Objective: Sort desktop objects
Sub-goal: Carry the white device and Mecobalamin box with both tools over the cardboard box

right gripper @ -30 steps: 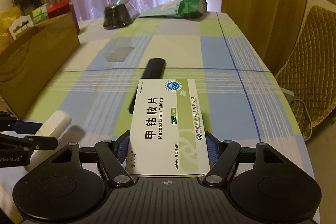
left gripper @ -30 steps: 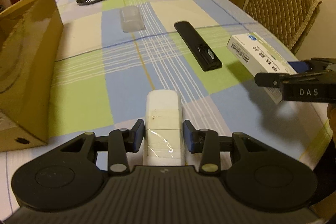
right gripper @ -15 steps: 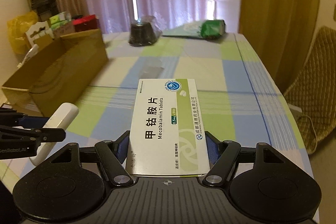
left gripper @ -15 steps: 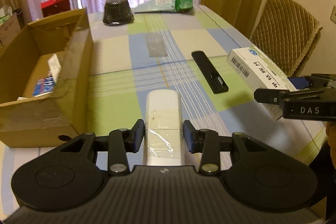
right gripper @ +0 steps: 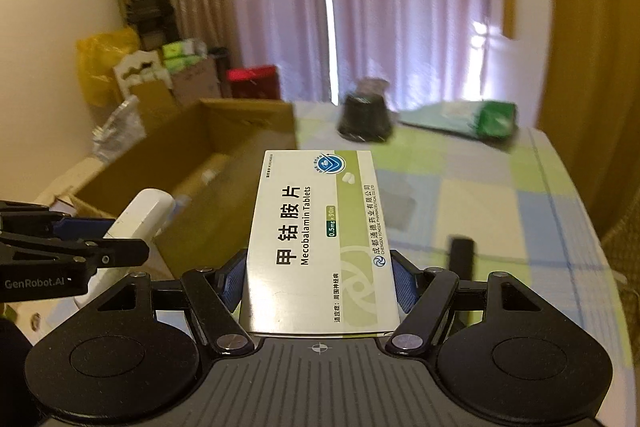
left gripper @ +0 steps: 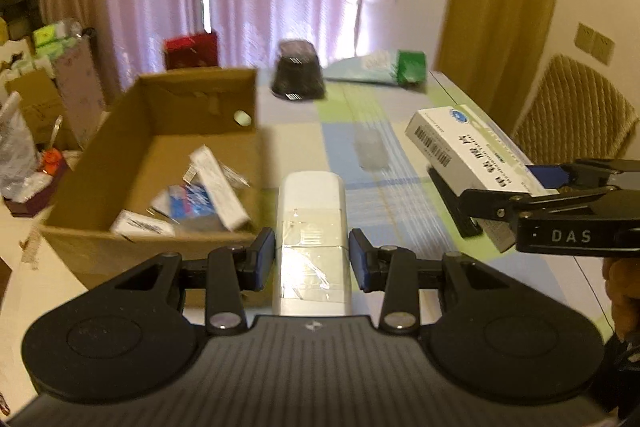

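— Grippers both loaded, look: left gripper clamps that white taped remote, right gripper pinches the tablet box.

— Carrying stage, I'd say, heading for the cardboard box?

— Seems so. Both are held level above the table, the remote just beside the carton's near wall. Next each needs bringing over the opening before letting go. A black remote and a clear case lie on the cloth.

Box contents are a smeary blur, can't read any of it; black remote mostly hidden behind the tablet pack; dark tub at the desk's far end is blurred too.
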A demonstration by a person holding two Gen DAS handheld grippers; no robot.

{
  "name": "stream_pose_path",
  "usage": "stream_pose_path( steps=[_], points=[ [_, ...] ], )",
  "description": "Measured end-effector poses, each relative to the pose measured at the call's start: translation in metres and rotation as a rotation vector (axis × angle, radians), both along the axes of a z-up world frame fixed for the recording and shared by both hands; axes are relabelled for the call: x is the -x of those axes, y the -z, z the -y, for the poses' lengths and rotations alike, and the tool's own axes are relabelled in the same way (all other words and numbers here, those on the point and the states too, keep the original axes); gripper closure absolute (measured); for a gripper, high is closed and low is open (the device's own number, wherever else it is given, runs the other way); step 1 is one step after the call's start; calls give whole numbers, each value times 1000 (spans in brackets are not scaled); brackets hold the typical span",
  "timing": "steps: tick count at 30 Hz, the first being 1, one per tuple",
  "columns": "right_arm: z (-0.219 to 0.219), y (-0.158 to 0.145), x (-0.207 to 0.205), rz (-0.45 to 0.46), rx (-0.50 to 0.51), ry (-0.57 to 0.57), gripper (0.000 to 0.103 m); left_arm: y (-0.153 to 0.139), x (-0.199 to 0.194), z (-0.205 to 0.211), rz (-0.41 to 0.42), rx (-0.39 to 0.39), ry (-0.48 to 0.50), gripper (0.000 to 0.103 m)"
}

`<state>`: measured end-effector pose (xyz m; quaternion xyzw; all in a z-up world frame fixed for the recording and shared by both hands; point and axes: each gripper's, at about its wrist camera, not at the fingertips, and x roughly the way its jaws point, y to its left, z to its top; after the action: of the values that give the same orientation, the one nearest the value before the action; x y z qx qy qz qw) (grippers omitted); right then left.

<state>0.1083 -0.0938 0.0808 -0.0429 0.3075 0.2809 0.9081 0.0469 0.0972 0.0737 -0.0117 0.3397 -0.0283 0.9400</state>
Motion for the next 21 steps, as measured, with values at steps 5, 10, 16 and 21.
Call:
stream_pose_path(
  steps=[5, 10, 16, 21],
  points=[
    [-52, -18, -20, 12, -41, -60, 33, -21, -16, -43, 43, -16, -57, 69],
    [-108, -22, -45, 12, -42, -114, 33, -29, -45, -91, 61, -32, -121, 69],
    [-156, -7, -75, -19, -25, -139, 33, -13, -86, -131, 28, -44, -143, 68],
    [-176, 9, -92, -43, -8, -148, 33, 13, -103, -144, -17, -50, -136, 68]
  ],
)
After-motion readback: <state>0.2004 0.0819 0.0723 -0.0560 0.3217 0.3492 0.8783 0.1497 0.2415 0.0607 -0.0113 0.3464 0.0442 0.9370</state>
